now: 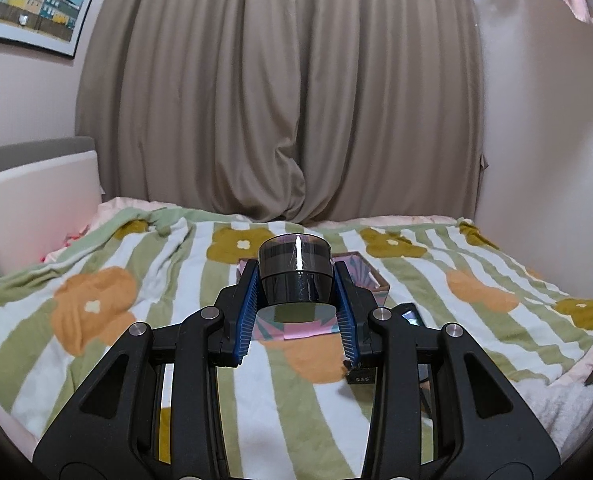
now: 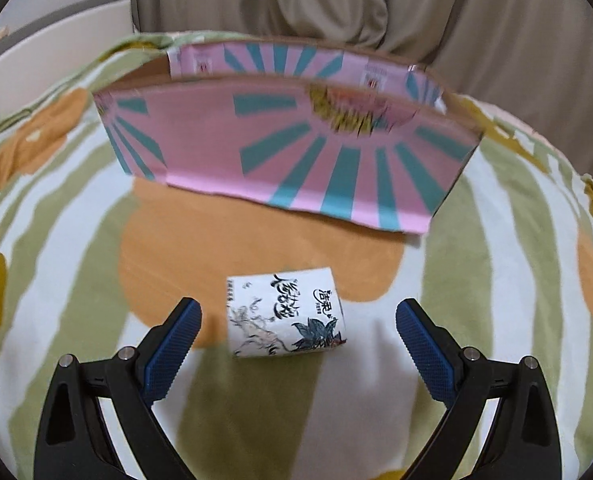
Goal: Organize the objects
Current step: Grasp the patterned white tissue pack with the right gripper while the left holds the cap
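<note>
My left gripper (image 1: 295, 280) is shut on a black cylindrical jar (image 1: 295, 272) and holds it upright in the air above the bed, just before a pink and teal cardboard box (image 1: 366, 276) that is mostly hidden behind the jar. In the right wrist view the same open box (image 2: 296, 152) stands on the blanket ahead. A small white printed carton (image 2: 284, 312) lies on the blanket between my right gripper's (image 2: 298, 316) blue fingers (image 2: 180, 328). The right gripper is open and does not touch the carton.
A striped green and white blanket with orange flowers (image 1: 136, 280) covers the bed. A dark phone-like object (image 1: 412, 314) lies right of the box. A grey curtain (image 1: 280, 100) hangs behind, a headboard cushion (image 1: 36, 208) stands at left, and a wall is at right.
</note>
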